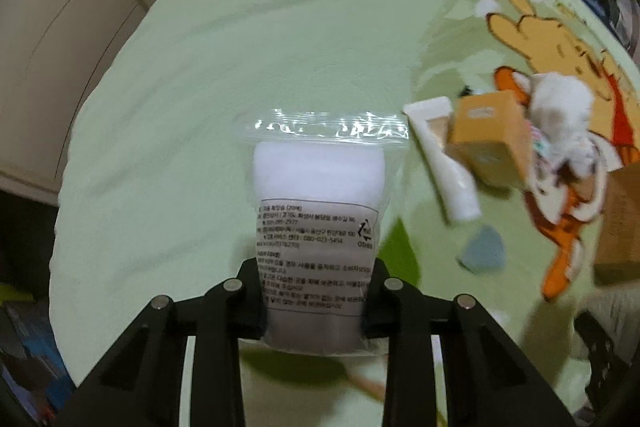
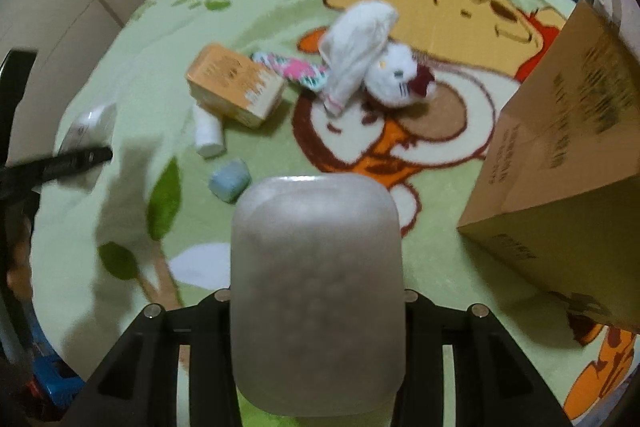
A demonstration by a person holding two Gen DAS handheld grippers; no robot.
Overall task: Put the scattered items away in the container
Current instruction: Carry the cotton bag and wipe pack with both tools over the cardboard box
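My left gripper [image 1: 316,301] is shut on a clear zip bag of white cotton pads [image 1: 318,211] and holds it above the green blanket. My right gripper [image 2: 316,301] is shut on a frosted translucent plastic case [image 2: 316,291], held above the blanket. The cardboard box [image 2: 560,155] stands at the right of the right wrist view; its edge also shows in the left wrist view [image 1: 622,219]. On the blanket lie an orange carton [image 2: 236,87], a white tube [image 2: 208,135], a blue sponge [image 2: 230,181], a white sock [image 2: 356,47], a white plush cat [image 2: 396,79] and a pink patterned pouch [image 2: 290,69].
The green cartoon blanket [image 1: 240,67] covers the whole surface. White cabinet doors [image 1: 60,27] stand at the left. The left gripper and its bag show at the left edge of the right wrist view [image 2: 80,147]. Dark clutter lies beyond the blanket's far edge.
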